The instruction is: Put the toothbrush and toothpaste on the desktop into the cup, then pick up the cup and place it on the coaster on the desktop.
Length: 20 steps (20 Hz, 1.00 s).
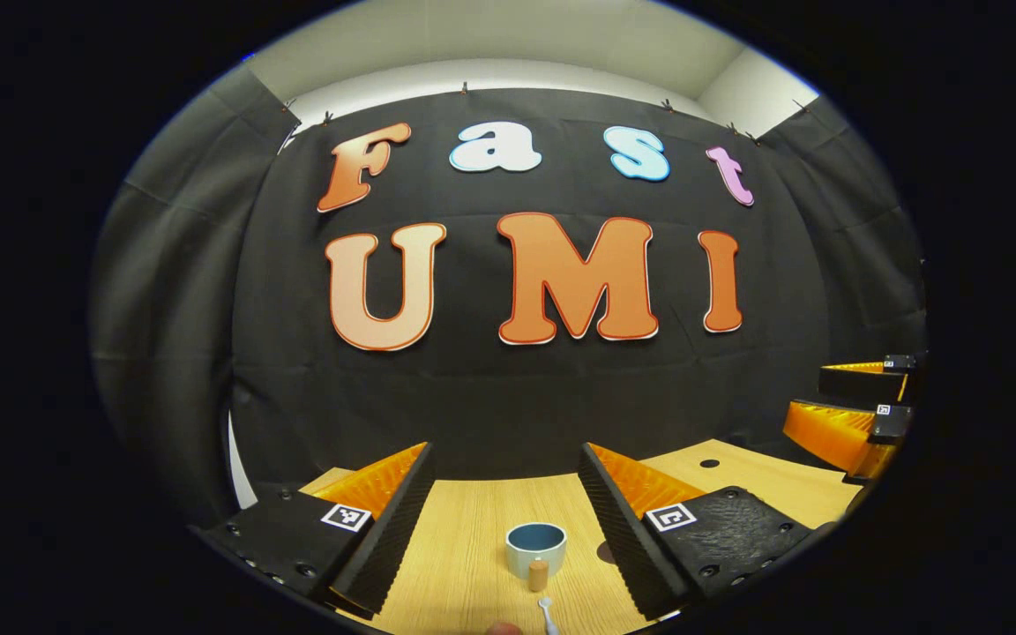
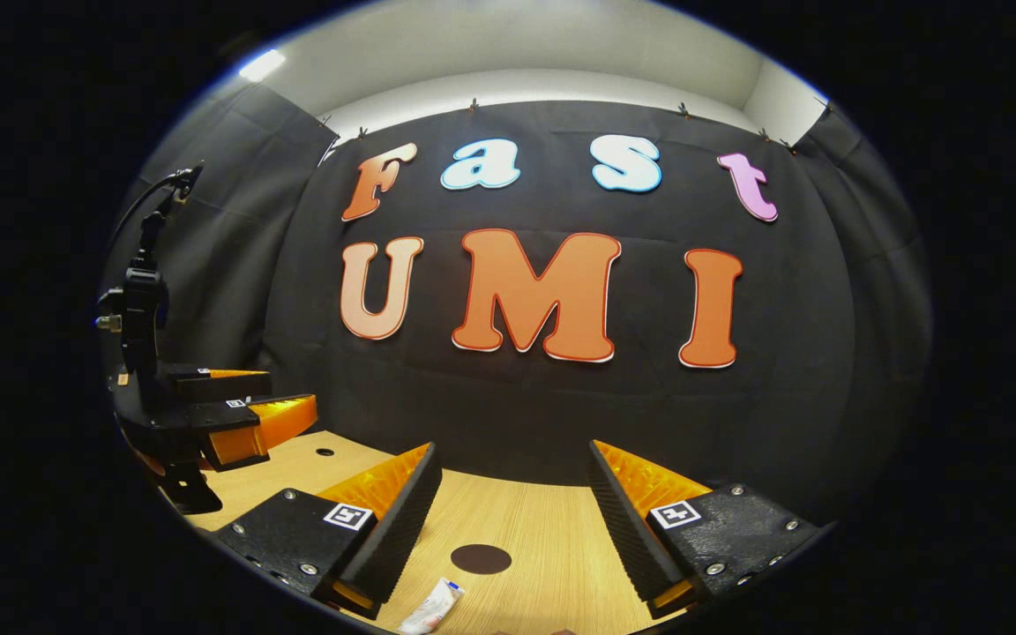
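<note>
Down at the bottom of the left gripper view the toothbrush [image 1: 547, 615] runs out of sight, just its pale head end showing on the wooden desktop [image 1: 464, 547], and a small rounded thing [image 1: 503, 628] beside it is too cropped to name. In the right gripper view the toothpaste [image 2: 431, 608] is cut by the lower edge and partly tucked behind a finger, its print too blurred to make out. The coaster [image 1: 605, 552] peeks from behind a finger in the left gripper view.

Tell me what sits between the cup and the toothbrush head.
In the left gripper view, a small brown cylinder stands between the cup and the toothbrush, just in front of the cup.
</note>
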{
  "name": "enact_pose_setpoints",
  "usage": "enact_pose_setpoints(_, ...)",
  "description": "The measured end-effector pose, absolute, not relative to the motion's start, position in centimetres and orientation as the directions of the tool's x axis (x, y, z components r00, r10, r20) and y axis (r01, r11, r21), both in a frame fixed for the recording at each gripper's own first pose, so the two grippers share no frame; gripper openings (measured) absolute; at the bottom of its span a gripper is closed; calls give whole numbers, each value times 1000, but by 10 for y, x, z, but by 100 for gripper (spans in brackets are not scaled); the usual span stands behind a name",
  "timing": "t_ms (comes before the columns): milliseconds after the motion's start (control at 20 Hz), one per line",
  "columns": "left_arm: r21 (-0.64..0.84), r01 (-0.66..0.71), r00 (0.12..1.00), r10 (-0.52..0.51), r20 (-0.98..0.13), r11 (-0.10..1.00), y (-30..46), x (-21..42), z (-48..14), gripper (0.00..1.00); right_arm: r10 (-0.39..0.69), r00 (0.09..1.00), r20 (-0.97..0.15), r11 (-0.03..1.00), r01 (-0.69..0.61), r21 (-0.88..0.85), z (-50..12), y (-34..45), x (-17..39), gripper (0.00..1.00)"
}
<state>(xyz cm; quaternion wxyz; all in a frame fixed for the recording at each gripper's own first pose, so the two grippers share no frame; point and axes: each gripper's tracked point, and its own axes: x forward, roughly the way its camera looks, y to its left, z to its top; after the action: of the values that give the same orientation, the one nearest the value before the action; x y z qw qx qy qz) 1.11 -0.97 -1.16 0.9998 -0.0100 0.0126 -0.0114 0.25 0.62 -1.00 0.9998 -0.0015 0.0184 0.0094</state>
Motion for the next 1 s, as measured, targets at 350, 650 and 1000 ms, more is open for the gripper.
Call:
enact_pose_setpoints(350,-9,56,978,-57,-202,998,-20,14,-54,97,60,984,-169,998,-63,-11,-45,19,0,99)
enact_pose_setpoints(650,-40,85,910,-94,-403,996,-24,12,-104,97,96,944,-314,995,-99,7,-77,28,-4,98)
enact_pose_setpoints(1000,-101,89,785,-132,-605,991,-35,-1,-173,98,182,843,-507,983,-160,88,-140,61,-14,98)
